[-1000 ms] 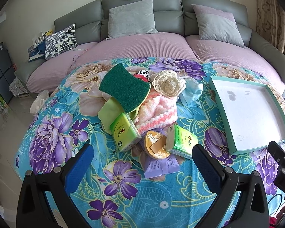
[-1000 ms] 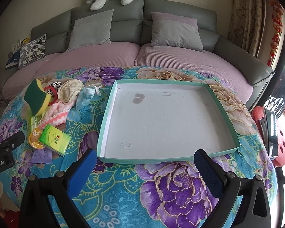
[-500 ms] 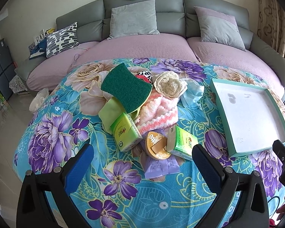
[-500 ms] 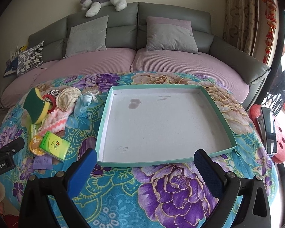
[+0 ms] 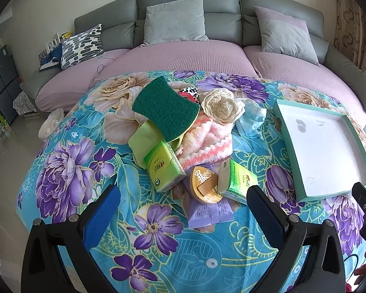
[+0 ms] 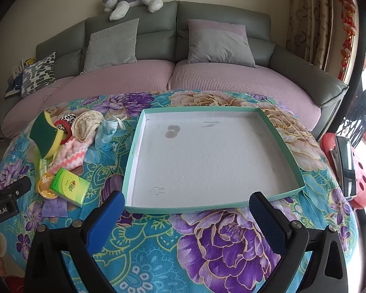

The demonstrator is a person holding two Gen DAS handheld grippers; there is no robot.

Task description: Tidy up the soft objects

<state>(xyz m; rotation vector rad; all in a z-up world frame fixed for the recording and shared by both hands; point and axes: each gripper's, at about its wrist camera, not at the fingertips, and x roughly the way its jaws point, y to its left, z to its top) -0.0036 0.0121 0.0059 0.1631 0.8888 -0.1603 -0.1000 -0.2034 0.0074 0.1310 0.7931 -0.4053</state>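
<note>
— Where are your tongs?

— My left gripper (image 5: pixel 183 210) hangs over the near edge of the floral tablecloth (image 5: pixel 68 171), its blue pads spread wide with nothing between them. My right gripper (image 6: pixel 186 213) is spread just as wide and empty, in front of the teal-rimmed tray (image 6: pixel 131 156).

— And the soft things?

— All in one heap on the cloth, left of the tray. The green scouring sponge (image 5: pixel 164 107) leans on top, over a lime cloth (image 5: pixel 144 139) and a pink-and-white fluffy towel (image 5: pixel 205 144). A cream crocheted flower (image 5: pixel 222 106) rests on the towel's far end, with a blue face mask (image 5: pixel 251 119) just beside it. Nearer me are two green tissue packs (image 5: pixel 163 168), a gold round tin (image 5: pixel 205 183) between them, and a lilac packet (image 5: pixel 209 212) under the tin.

— Anything in the tray?

— Only a couple of marks on its white floor.
</note>
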